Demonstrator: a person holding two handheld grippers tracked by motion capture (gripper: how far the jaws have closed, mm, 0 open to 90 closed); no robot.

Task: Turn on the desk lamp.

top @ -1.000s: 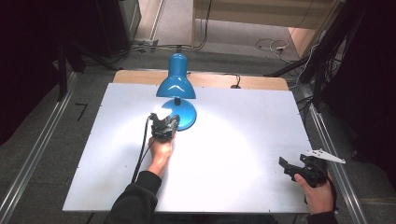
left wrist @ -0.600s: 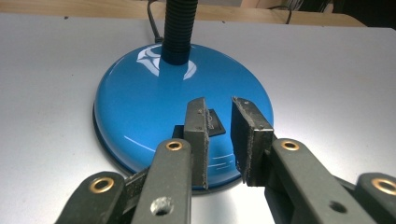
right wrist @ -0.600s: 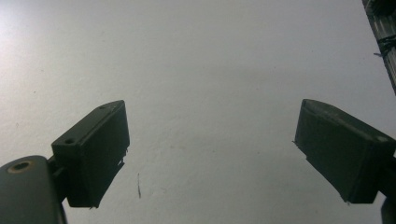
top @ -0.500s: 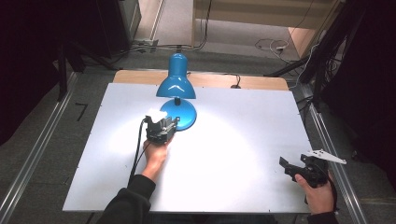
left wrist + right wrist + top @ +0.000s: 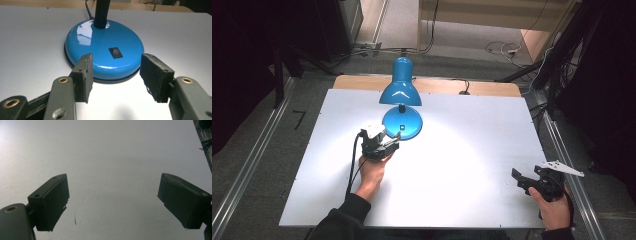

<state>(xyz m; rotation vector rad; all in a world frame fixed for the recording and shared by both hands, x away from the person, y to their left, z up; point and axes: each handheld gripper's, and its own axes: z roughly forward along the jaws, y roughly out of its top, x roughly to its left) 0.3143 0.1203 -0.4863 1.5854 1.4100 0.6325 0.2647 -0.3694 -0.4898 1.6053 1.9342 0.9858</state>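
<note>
Hovering with jaws apart: left gripper (image 5: pixel 116 75) just before the lamp base (image 5: pixel 105 47), right gripper (image 5: pixel 113 202) over bare worktop (image 5: pixel 112 152).

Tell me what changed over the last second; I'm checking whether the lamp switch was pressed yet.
The left gripper drew back slightly from the lamp base toward the person; its fingers are open short of the base, not touching the switch. Nothing was gripped or released. The lamp stayed lit and in place, and the right gripper stayed open at the table's near right corner.
</note>
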